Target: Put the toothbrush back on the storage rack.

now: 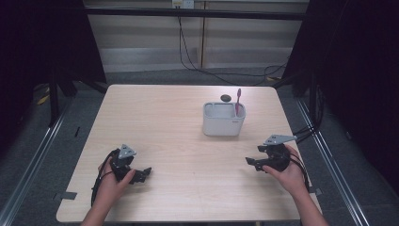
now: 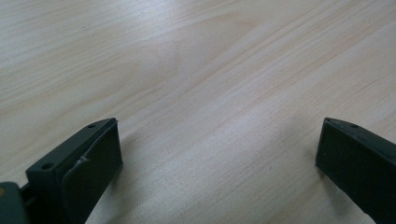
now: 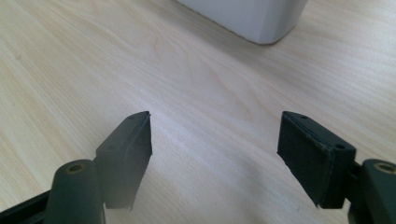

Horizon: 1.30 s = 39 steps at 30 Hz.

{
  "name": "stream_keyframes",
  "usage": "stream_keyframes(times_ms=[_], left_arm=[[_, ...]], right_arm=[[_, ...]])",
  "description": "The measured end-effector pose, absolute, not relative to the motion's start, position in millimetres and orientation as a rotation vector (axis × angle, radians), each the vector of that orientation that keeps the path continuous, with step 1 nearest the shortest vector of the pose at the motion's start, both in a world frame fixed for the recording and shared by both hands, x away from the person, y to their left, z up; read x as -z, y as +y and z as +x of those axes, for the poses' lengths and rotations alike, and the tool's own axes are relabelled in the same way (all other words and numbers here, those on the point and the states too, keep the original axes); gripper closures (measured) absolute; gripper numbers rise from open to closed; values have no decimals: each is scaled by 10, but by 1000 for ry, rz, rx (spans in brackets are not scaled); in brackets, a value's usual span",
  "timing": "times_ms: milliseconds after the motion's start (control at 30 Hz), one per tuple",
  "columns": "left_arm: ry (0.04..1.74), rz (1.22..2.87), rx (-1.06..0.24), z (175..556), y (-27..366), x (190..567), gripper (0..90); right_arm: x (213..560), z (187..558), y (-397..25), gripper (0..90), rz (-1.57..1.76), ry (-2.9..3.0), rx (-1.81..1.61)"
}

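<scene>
**Two tools low on the wood, caddy waiting beyond**

Nearest me, the person's forearms come in from the six o'clock edge of the surface (image 1: pixel 188 141). The left hand (image 1: pixel 110 181) holds the left tool (image 1: pixel 143 174) down at about seven o'clock, close to the pale wood. Its jaws are spread wide — in the left gripper view there is bare wood grain between them and nothing in their grip. A grey three-cornered plate (image 1: pixel 126 151) sits on top of it, and a dark cable loops back along the wrist.

Across at roughly four o'clock, the right hand (image 1: pixel 288 173) holds the right tool (image 1: pixel 251 162), with its own grey plate (image 1: pixel 278 139) tilted up. These jaws are also spread apart and empty, pointing inward toward the middle of the surface. The two tools are well apart from each other.

Farther off, toward one o'clock, stands a white caddy (image 1: pixel 223 120) with open compartments; the right gripper view catches its rounded lower corner (image 3: pixel 252 18) just ahead of the jaws. A pink toothbrush (image 1: pixel 238 101) stands upright in its right-hand compartment, leaning slightly. Just behind the caddy, at about twelve o'clock, lies a small dark oval object (image 1: pixel 225 98) — too small to identify.

Beyond the far edge, black cables (image 1: pixel 188 52) trail down a pale wall panel to a grey floor.
</scene>
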<state>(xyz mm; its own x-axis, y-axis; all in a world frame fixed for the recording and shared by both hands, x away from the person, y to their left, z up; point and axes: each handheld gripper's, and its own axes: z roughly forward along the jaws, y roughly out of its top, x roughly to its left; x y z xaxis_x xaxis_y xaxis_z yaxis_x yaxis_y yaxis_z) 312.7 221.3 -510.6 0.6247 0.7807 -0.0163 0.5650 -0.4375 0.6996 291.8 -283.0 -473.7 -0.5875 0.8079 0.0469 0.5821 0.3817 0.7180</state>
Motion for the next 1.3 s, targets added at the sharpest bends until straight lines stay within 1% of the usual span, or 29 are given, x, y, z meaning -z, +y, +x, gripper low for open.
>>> stream_keyframes(times_ms=[500,967,1300], left_arm=[[1049,2164,-407,3127,2213,5106,0],[1049,2164,-407,3127,2213,5107,0],[1049,2165,-408,3127,2213,5106,0]], right_arm=[[4869,2804,-2938,252,1187,2335,-977],[5018,2770,-2998,232,1181,2375,-904],[5055,2754,-3045,214,1217,2349,-945]])
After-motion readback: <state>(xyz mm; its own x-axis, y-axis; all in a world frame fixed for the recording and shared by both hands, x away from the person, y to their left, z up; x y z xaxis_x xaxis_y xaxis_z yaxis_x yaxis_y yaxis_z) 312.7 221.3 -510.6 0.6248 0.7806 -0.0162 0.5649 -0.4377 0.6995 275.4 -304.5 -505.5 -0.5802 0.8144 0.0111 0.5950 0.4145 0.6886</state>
